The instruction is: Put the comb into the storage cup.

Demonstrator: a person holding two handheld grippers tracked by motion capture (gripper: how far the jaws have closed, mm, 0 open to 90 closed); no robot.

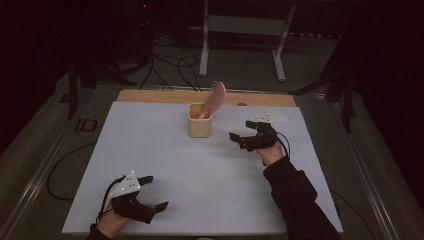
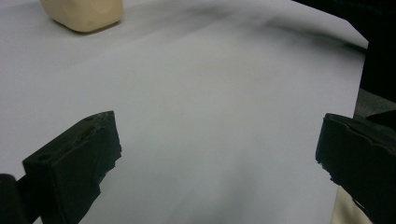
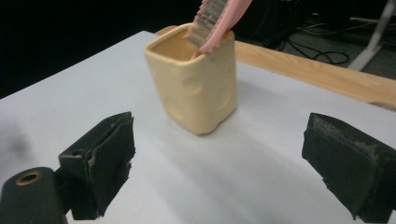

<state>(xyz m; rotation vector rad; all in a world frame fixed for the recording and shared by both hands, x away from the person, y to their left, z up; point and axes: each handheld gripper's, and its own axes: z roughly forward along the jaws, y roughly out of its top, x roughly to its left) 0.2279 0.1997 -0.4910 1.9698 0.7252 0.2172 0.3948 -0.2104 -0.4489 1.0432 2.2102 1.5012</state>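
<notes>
My left gripper (image 1: 153, 192) sits at the near left corner of the white table sheet (image 1: 200, 190), jaws spread wide, nothing btwn them; the left gripper view confirms this (image 2: 217, 154), bare sheet under the gap. Grey three-cornered plate on top of it, hand at the table's near edge.

My right gripper (image 1: 242, 131) is further in, right of centre, dark sleeve (image 1: 295, 195) coming up from bottom right. Jaws apart too, empty, pointing left toward the cup. In the right gripper view (image 3: 217, 163) the gap frames the cup w/ clear sheet btwn jaws and cup, so near but not touching.

Square cream-yellow ceramic cup (image 1: 199, 120) stands upright mid-table toward the far side. Pink plastic hairbrush (image 1: 215, 98) stands in it, handle down, bristle head leaning out over the right rim.

Beyond: bare wooden table edge (image 1: 150, 95), then cables on the dark floor (image 1: 170, 65) and a grey metal stand (image 1: 245, 30).
</notes>
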